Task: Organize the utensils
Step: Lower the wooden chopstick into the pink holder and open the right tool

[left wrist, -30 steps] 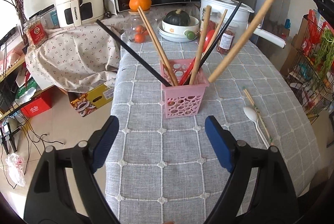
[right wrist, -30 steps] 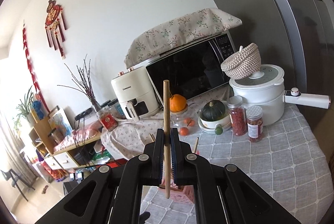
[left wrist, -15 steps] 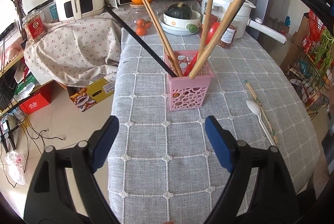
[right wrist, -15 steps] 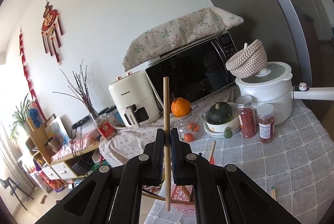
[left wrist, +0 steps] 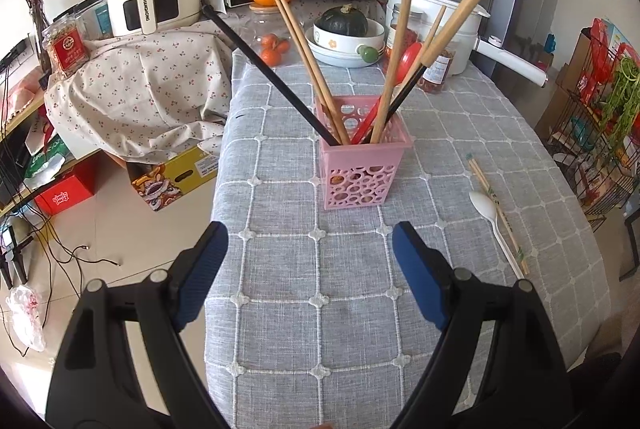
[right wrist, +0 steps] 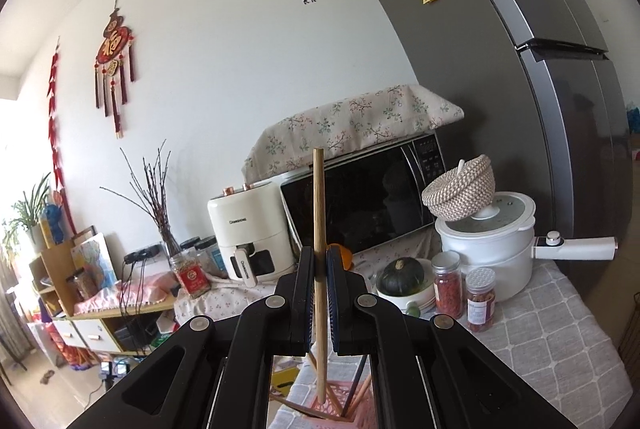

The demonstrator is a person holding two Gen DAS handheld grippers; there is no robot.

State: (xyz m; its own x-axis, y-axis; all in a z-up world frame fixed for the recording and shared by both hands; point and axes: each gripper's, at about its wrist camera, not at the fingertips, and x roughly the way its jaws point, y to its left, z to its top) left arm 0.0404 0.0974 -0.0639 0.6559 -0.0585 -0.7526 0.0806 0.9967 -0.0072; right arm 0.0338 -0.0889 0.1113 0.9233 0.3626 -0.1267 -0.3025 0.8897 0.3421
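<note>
Right claw (right wrist: 319, 293) is clenched on a wooden chopstick (right wrist: 319, 229) whose lower tip sits at the mouth of the pink basket (left wrist: 362, 169), so lower it straight before letting go, while the left claw (left wrist: 308, 269) hangs released above the grey tablecloth (left wrist: 460, 133).

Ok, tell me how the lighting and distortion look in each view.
Left wrist view: even daylight, sharp focus, soft shadows beside the pink basket; fisheye bends the table edges and darkens the corners. Right wrist view: bright window glow at far left, the fridge curves strongly, and the wooden chopstick in the right claw stays sharp.
</note>
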